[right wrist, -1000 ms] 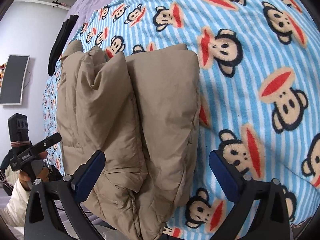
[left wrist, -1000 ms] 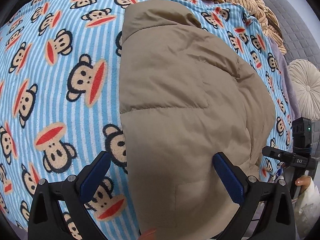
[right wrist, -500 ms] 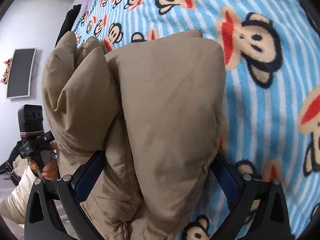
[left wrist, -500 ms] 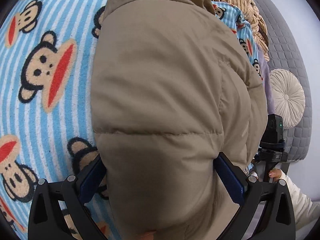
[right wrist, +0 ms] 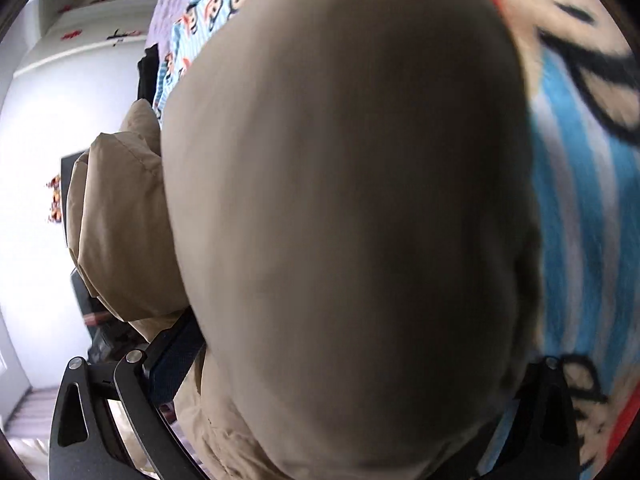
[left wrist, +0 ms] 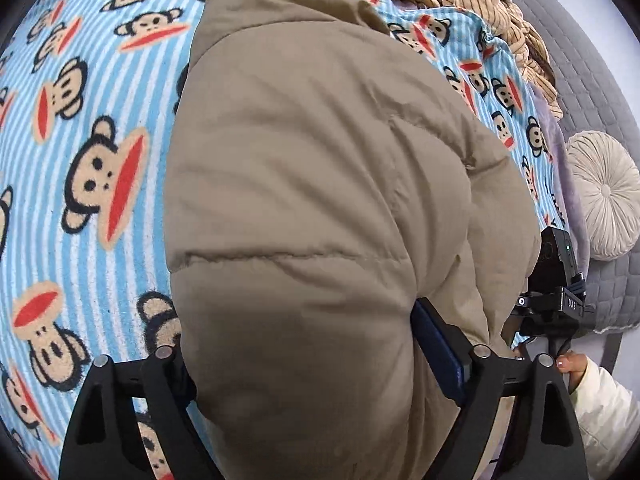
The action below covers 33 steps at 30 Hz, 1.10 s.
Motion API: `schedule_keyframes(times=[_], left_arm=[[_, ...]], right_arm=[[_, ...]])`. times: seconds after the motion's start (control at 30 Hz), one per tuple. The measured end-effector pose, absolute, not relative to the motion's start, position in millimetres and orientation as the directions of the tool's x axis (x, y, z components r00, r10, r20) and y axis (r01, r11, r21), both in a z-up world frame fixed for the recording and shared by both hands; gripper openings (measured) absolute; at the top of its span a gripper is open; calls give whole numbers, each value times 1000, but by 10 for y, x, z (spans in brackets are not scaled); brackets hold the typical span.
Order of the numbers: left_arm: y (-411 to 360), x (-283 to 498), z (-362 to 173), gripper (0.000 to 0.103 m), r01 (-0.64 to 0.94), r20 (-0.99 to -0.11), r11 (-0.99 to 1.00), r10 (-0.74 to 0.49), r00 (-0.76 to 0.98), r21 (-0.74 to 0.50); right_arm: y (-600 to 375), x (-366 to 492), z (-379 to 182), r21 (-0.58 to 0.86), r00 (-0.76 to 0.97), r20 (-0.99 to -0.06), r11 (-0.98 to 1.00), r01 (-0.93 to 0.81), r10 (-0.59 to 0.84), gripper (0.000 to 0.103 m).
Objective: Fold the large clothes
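My left hand-held gripper (left wrist: pixel 304 364) has just been closing on the near end of the tan puffy jacket (left wrist: pixel 320 200), and its blue pads now press into the padding from both sides — grasping it. The jacket fills the middle of the left view, lying lengthwise on the blue striped monkey blanket (left wrist: pixel 80 200) that covers the bed. My right hand-held gripper (right wrist: pixel 360 360) is pushed so close into the same jacket that tan fabric swamps its view; the left pad bites into the bulge at lower left, the other finger is mostly buried at lower right, so I judge it clenched on the jacket too.

As for progress, the jacket already looks narrowed into a long bundle — sides or sleeves seem tucked in, with a doubled flap showing at the left of the right view. What is left, I think, is folding it end over end and setting it down neatly. A striped beige garment (left wrist: pixel 472 8) at the upper right of the left view lies crumpled and may need folding too.
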<state>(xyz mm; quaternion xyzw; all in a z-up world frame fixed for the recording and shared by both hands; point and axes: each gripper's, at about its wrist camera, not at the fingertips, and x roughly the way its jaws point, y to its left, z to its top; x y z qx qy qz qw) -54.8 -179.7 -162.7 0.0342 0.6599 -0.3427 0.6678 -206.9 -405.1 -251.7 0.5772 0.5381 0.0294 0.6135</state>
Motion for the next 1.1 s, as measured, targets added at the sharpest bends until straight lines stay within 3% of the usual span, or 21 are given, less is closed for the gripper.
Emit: schedule_keyframes(times=[0.03,0.1,0.2,0.3,0.63,1.1], left_arm=[[-1814,-569,-1575,80,511,-908,763,-408,-92,-395],[-1813,-603,-1483,76,525,-912,762,-405,-71,-379],[-1802,-679,-1310,72,562,-916,752,-400,-28,-345],[-1719,-705,-1111,71,599,-915,737,-402,16,-313],[-1088,-217,-771,71,592,-893,747,-439,96,-303],[328,1340,-765,71,555,-889,792,-417,188,-254]], right_arm=[[-4047,-2082,-2499,739,428,-626,321,592,653,100],[-4036,-2106,-2435,743,450,-626,311,593,637,85],[-4024,-2126,-2298,757,485,-617,300,580,619,71],[-3999,-2092,-2174,776,511,-598,287,561,617,64],[-3570,-1637,-1740,802,541,-584,328,499,606,64],[-2476,-174,-1563,799,567,-601,394,455,564,64]])
